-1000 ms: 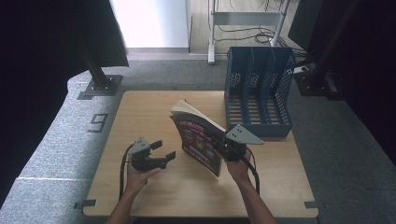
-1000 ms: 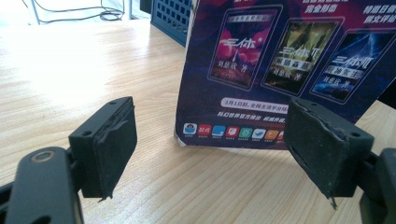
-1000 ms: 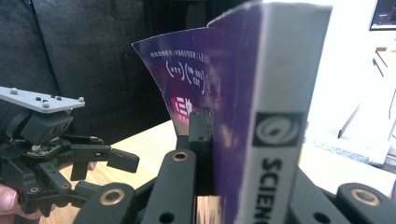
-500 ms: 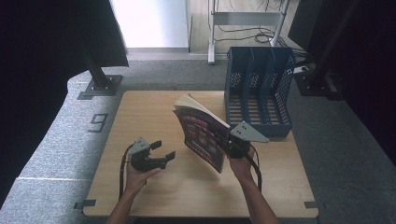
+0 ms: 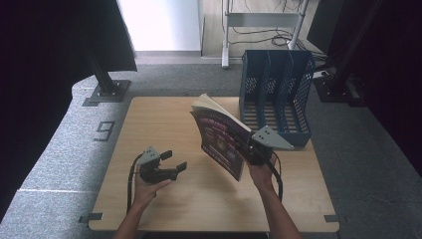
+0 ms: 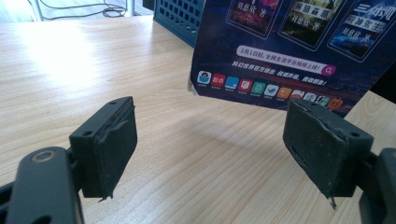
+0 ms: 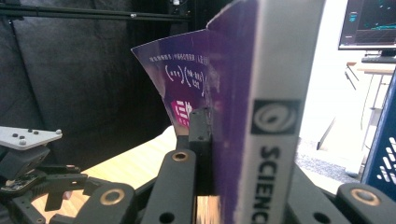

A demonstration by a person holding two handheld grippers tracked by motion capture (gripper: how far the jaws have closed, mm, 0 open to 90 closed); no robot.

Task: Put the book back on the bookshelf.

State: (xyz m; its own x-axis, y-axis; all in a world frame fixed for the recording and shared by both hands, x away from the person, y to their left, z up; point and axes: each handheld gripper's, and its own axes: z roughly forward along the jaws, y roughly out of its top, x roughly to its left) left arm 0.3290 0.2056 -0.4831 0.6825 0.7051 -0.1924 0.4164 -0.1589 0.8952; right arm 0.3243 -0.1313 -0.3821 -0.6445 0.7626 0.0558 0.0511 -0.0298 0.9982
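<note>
Purple softcover magazine point(image 5: 221, 142), pinched upright in the right tongs point(image 5: 251, 149); blue slotted file rack point(image 5: 276, 94) just far-right; left tongs point(image 5: 174, 162) spread, idle.

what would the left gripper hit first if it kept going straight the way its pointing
Most likely the magazine: the left gripper is open, and the purple cover, held off the table by the right gripper, hangs just ahead, slightly right of centre. Depth is hard to judge.

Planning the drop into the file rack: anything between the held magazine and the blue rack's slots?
Nothing visible. The magazine hangs clamped in the right gripper just left of the blue rack; bare table elsewhere, rack slots look empty.
</note>
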